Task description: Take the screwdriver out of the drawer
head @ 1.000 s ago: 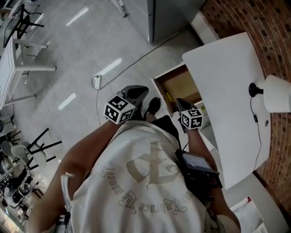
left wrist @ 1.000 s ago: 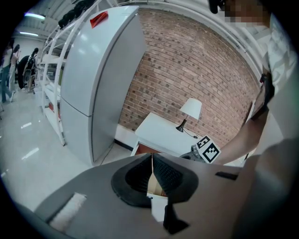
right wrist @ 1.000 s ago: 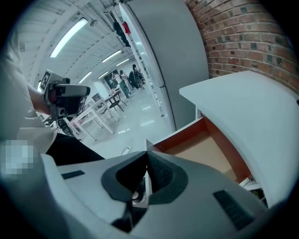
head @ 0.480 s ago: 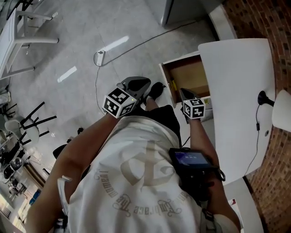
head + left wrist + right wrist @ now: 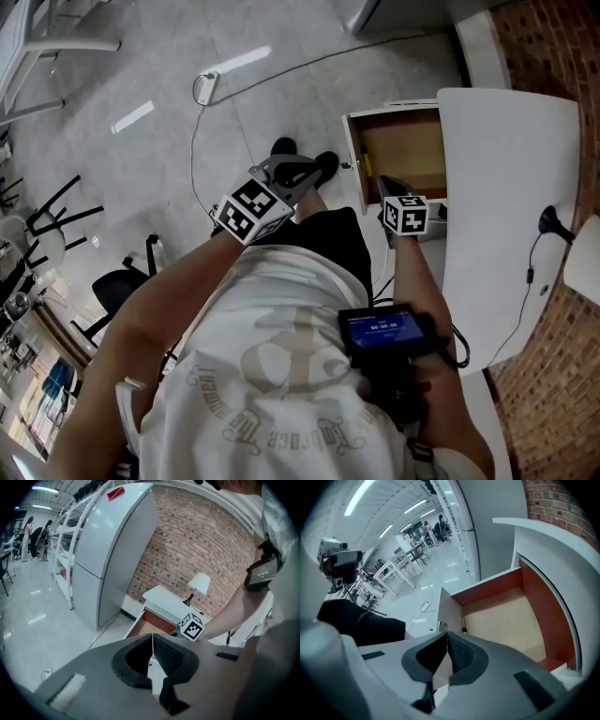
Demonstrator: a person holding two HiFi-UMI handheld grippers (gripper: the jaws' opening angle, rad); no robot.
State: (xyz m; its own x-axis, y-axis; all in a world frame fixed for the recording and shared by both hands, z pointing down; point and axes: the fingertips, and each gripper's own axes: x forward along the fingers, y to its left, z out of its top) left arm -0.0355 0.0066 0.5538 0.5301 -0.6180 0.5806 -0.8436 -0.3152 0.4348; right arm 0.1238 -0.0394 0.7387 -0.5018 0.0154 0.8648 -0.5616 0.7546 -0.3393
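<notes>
You're still on the approach: your right gripper [image 5: 447, 633], pressed together and empty like your left gripper [image 5: 152, 637], hangs over the open wooden drawer [image 5: 506, 620], so next spread it around the yellow-handled screwdriver [image 5: 464, 629].

My left gripper [image 5: 152, 638] and right gripper [image 5: 447, 635] wear matt grey plastic shells; the pads [image 5: 461, 654] are black and finely ribbed. The drawer [image 5: 506, 618] looks like matt wood, pale on the bottom, reddish on the walls. The tabletop [image 5: 506, 187] is smooth white, the brick wall [image 5: 197, 541] rough, the floor [image 5: 141, 75] glossy, and the shirt [image 5: 253, 309] plain white cloth.
</notes>
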